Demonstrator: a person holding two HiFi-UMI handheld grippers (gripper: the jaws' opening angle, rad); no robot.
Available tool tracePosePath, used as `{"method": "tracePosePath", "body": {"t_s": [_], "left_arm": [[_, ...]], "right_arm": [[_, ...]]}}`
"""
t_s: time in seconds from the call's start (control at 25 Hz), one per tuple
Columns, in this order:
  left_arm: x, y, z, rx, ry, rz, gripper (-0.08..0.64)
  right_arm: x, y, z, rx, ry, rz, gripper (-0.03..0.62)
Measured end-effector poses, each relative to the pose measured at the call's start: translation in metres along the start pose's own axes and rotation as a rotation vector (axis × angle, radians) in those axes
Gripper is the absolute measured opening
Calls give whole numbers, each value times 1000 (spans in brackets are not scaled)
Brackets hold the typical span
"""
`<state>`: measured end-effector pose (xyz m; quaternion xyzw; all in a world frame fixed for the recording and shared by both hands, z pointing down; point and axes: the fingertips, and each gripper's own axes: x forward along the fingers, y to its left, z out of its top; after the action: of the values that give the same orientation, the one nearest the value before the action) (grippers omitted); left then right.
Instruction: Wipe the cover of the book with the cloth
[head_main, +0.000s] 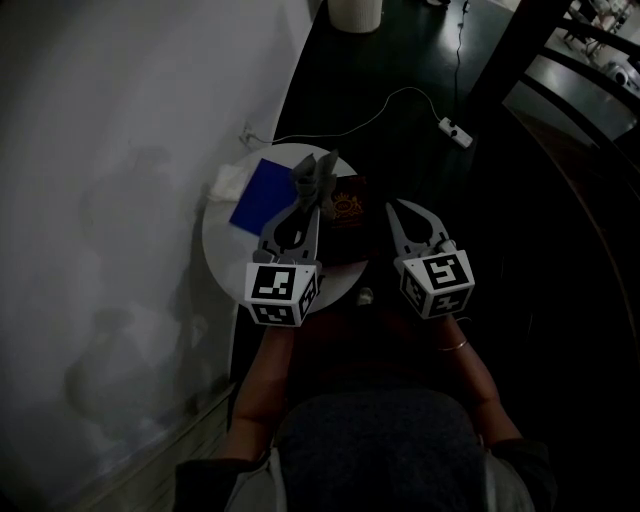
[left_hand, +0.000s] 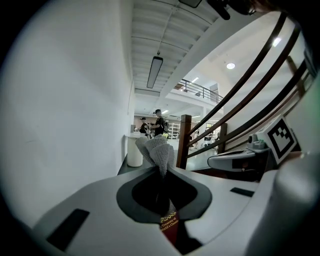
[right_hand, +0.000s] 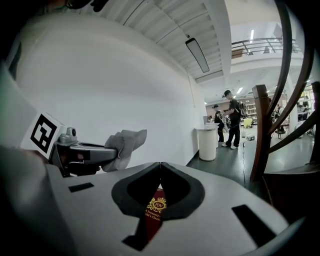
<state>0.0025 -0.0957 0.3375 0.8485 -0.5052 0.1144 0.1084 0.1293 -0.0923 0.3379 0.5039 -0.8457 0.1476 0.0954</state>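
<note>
Our left gripper (left_hand: 163, 172) pinches the grey cloth (left_hand: 156, 150), and our right gripper (right_hand: 160, 164) has its jaws pressed together with nothing between them. Under both we see the dark red book (right_hand: 155, 209), with a gold crest "RW" and the words "Treasury of". Only the head view shows that the book lies on a round white table (head_main: 225, 245), just beside a blue sheet (head_main: 262, 195).

Two grippers, left gripper (head_main: 312, 195) and right gripper (head_main: 395, 208); one cloth (head_main: 308, 170), one maroon book (head_main: 350, 205), one blue sheet (head_main: 262, 195), one white wad (head_main: 228, 180), one worktop (head_main: 225, 250).
</note>
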Motion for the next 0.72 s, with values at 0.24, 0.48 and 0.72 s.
{"method": "tracePosePath", "body": {"t_s": [0.24,0.48,0.72], "left_arm": [[-5,0,1,-7,-18,7,32],[-8,-4,0,-8,-28,12,32],[-13,-5,2,-10,-35,20,32]], "right_arm": [[-8,-1,-2,-29,-17,7,28],[-11,0,-3,-19,-30,18,28],[-14,0,-1,-47,-49,30,28]]}}
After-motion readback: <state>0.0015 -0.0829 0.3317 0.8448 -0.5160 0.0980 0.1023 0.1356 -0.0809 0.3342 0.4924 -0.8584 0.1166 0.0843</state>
